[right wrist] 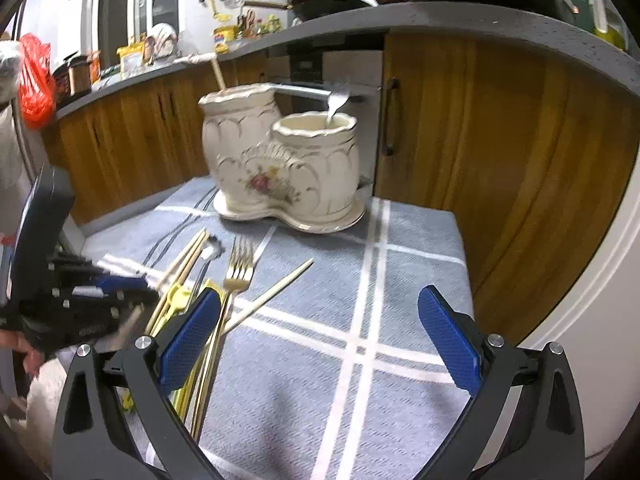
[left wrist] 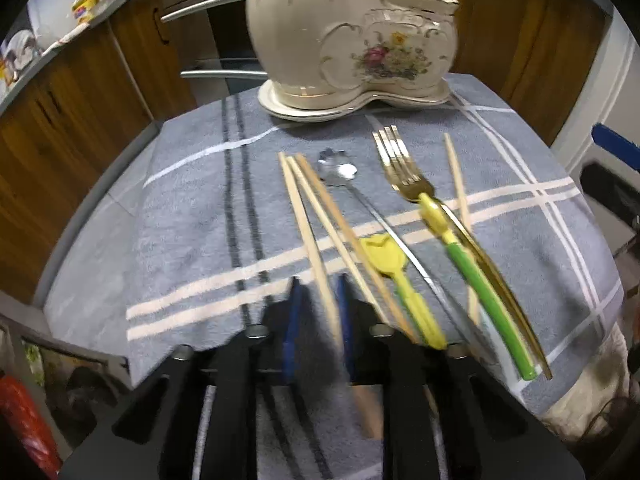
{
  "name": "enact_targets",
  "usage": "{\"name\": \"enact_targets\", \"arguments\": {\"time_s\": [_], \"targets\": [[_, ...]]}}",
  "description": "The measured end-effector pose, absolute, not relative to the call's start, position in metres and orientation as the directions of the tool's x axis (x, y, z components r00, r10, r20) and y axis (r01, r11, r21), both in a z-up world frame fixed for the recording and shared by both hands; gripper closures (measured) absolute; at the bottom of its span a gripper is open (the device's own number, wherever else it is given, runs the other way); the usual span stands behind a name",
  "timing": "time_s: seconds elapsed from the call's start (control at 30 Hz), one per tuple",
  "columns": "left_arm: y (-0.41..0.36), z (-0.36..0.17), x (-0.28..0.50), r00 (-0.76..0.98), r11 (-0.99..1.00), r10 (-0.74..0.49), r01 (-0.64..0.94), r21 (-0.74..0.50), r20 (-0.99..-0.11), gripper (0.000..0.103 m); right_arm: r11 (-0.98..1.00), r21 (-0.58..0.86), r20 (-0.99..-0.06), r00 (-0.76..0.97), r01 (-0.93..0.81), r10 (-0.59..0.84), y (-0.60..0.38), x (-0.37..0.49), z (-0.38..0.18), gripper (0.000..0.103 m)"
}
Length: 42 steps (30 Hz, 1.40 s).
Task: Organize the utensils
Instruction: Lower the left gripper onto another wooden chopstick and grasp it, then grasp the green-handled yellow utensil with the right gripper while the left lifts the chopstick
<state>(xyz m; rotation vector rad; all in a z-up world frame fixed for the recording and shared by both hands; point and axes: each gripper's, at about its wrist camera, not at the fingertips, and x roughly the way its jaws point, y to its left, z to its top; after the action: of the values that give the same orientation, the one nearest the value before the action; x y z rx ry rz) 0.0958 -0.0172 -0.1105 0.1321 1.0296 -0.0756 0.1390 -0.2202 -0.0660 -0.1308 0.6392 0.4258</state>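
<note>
The utensils lie in a loose bundle on a grey-blue checked towel that covers the tabletop. From left to right in the left wrist view there are three wooden chopsticks, a silver spoon with a flower-shaped bowl, a yellow plastic utensil, a green and yellow plastic utensil, a gold fork and one more single chopstick that lies apart and crosses under the fork's handle.

The left gripper is low over the near ends of the three chopsticks. Its jaws are closed on one chopstick, which passes between the blue pads and looks blurred.

The right gripper hovers above the towel on the right of the bundle. Its jaws are wide open with nothing between them; the left pad stands just beside the gold fork's handle.

Behind the utensils, at the far edge of the towel, stands a cream ceramic utensil holder with a flower pattern and two compartments. A wooden stick rises from the taller compartment and a silver handle from the lower one. Wooden kitchen cabinets are behind it.
</note>
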Motion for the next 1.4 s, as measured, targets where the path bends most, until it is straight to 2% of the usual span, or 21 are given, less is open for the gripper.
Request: {"name": "enact_targets", "arguments": {"time_s": [0.2,0.3,0.37,0.53,0.73,1.17,1.4], "targets": [[-0.002,-0.110,0.094,0.521,0.991,-0.007,0.115,0.063,-0.853,0.097,0.885,0.045,-0.663,0.649,-0.464,0.374,-0.204,0.138,-0.080,0.008],[0.008,-0.109,0.090,0.529,0.993,-0.013,0.106,0.050,-0.848,0.097,0.875,0.020,-0.688,0.629,-0.483,0.363,-0.193,0.137,-0.085,0.022],[0.013,-0.107,0.088,0.540,0.994,-0.012,0.100,0.050,-0.841,0.097,0.867,0.028,-0.710,0.600,-0.498,0.367,-0.186,0.137,-0.089,0.043],[0.021,-0.099,0.082,0.574,0.995,-0.033,0.097,0.028,-0.818,0.097,0.834,0.095,-0.737,0.525,-0.544,0.427,-0.168,0.133,-0.090,0.074],[0.020,-0.094,0.079,0.595,0.993,-0.076,0.121,-0.004,-0.800,0.097,0.807,0.058,-0.777,0.481,-0.588,0.406,-0.139,0.125,-0.096,0.092],[0.022,-0.085,0.072,0.621,0.988,-0.131,0.148,-0.048,-0.772,0.097,0.831,0.001,-0.818,0.478,-0.556,0.321,-0.120,0.134,-0.107,0.093],[0.021,-0.081,0.069,0.636,0.987,-0.142,0.152,-0.058,-0.758,0.097,0.831,0.071,-0.789,0.479,-0.551,0.385,-0.127,0.138,-0.102,0.095]]}}
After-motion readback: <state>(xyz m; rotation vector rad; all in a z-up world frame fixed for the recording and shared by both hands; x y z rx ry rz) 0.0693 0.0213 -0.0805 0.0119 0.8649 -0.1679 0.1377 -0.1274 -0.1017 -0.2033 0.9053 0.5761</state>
